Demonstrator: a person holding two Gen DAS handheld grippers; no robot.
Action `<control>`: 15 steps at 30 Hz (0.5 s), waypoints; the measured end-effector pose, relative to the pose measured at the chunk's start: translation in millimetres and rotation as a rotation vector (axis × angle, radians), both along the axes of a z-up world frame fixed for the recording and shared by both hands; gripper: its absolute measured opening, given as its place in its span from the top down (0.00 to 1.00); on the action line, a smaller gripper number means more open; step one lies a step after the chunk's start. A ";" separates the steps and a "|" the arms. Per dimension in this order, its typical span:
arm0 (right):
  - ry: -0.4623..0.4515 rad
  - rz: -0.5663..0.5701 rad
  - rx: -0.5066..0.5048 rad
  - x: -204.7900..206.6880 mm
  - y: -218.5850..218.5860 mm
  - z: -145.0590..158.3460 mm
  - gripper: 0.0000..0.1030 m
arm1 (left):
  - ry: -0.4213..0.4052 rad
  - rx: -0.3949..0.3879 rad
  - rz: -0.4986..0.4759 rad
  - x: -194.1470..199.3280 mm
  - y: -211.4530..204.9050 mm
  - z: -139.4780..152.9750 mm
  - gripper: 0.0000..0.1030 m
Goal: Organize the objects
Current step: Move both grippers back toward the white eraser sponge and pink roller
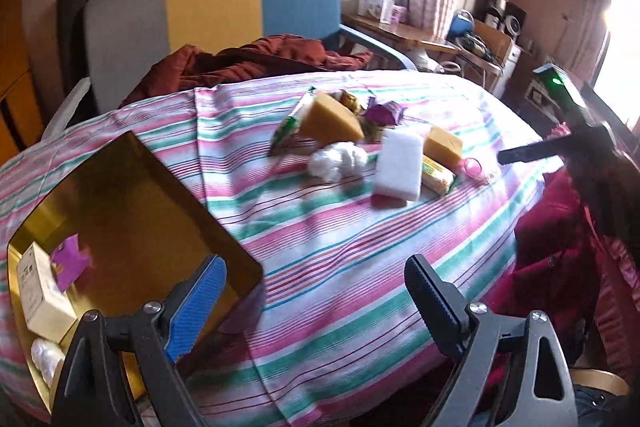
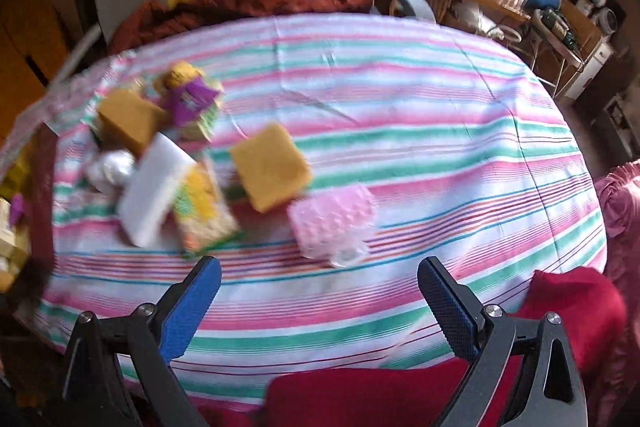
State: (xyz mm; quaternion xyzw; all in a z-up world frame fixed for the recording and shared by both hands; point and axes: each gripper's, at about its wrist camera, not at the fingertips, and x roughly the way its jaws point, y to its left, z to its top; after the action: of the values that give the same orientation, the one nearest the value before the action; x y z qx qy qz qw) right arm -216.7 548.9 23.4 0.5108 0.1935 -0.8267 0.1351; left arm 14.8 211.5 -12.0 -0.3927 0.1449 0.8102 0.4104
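A gold tray (image 1: 132, 187) sits at the left of the striped table and holds a cream box (image 1: 42, 291), a purple packet (image 1: 70, 261) and a white roll (image 1: 46, 359). Mid-table lies a heap: a yellow sponge (image 1: 330, 121), a white foam block (image 1: 400, 163), a smaller yellow sponge (image 1: 442, 145), a white wad (image 1: 336, 159) and a purple wrapper (image 1: 386, 113). My left gripper (image 1: 316, 285) is open over the tray's near corner. My right gripper (image 2: 320, 287) is open just short of a pink bumpy case (image 2: 332, 219), beside a yellow sponge (image 2: 270, 165) and white block (image 2: 154, 187).
A chair with grey, yellow and blue panels (image 1: 224, 3) stands behind the table with a rust-red cloth (image 1: 248, 61) on it. Red fabric (image 2: 400, 391) lies at the near edge. A cluttered wooden desk (image 1: 404, 31) runs along the back right. The striped cloth (image 2: 420, 131) spreads right of the heap.
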 end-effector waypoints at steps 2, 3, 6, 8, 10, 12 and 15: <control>-0.031 0.008 0.018 -8.9 -1.2 -6.1 0.04 | -0.001 -0.017 -0.022 1.8 8.7 -2.4 0.10; -0.053 0.014 0.023 -14.8 -2.8 -10.3 0.04 | -0.002 -0.021 -0.029 1.9 11.3 -3.4 0.10; -0.094 0.040 0.053 -28.3 -11.2 -22.7 0.03 | -0.014 -0.025 -0.057 3.3 20.4 -6.0 0.10; -0.108 0.038 0.076 -37.4 -14.2 -31.3 0.03 | -0.014 -0.030 -0.078 5.4 28.3 -6.8 0.10; -0.138 0.028 0.090 -44.4 -14.7 -38.8 0.04 | -0.012 -0.034 -0.103 7.2 35.1 -7.4 0.10; -0.155 0.022 0.079 -49.3 -14.1 -41.8 0.11 | -0.013 -0.036 -0.130 8.6 43.9 -8.2 0.10; -0.178 0.028 0.100 -50.2 -13.7 -46.9 0.34 | -0.019 -0.037 -0.166 8.0 59.8 -10.4 0.10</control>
State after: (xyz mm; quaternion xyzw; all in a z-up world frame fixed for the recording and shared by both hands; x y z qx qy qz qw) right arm -266.9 535.2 -23.5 0.5857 0.2291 -0.7652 0.1376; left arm 22.8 271.2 -22.4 -0.3945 0.1878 0.7667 0.4705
